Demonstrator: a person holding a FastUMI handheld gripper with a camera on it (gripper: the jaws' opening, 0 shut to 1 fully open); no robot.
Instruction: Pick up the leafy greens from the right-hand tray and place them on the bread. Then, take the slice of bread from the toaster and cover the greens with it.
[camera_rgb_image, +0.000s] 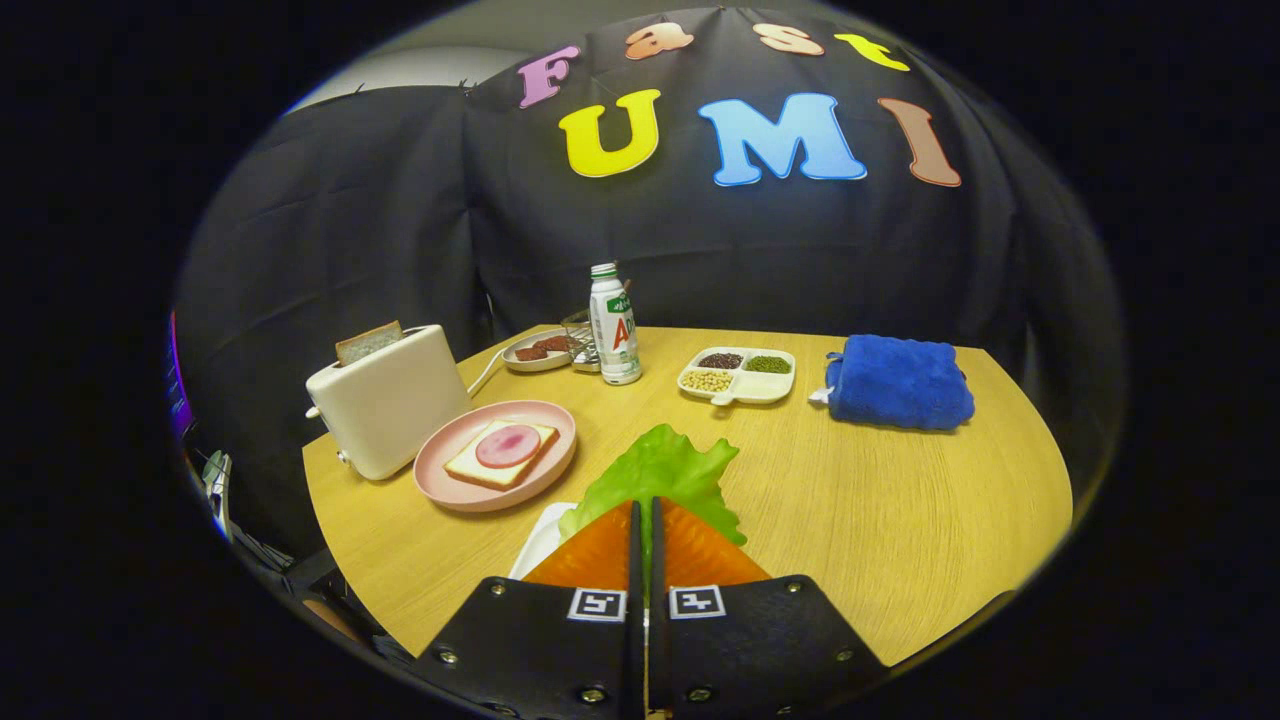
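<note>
Between the gripper's (645, 520) fingers, the leafy greens (660, 470) are pinched by one edge, the fingers nearly closed with only a thin sliver of leaf showing in the gap, and most of the leaf fans out ahead of the tips. A white tray (540, 540) lies just under the left finger, and I cannot tell whether the leaf is clear of it or brushing it. Beyond and to the left, the bread (490, 465) sits on a pink plate (450, 490) with a round slice of ham (508, 445) on top. Behind the plate stands the toaster (385, 405), with a second slice of bread (368, 343) sticking up from its slot.

The grip is the weak point, as I judge it: so little leaf is held that a quick swing could let it slide out onto the counter (850, 500). The free part is floppy, so it may fold under itself or drape over the plate's rim instead of lying flat. A low approach could drag the leaf across the ham and shift it. The toaster stands close to the plate, so a wide sweep from that side risks bumping it.
</note>
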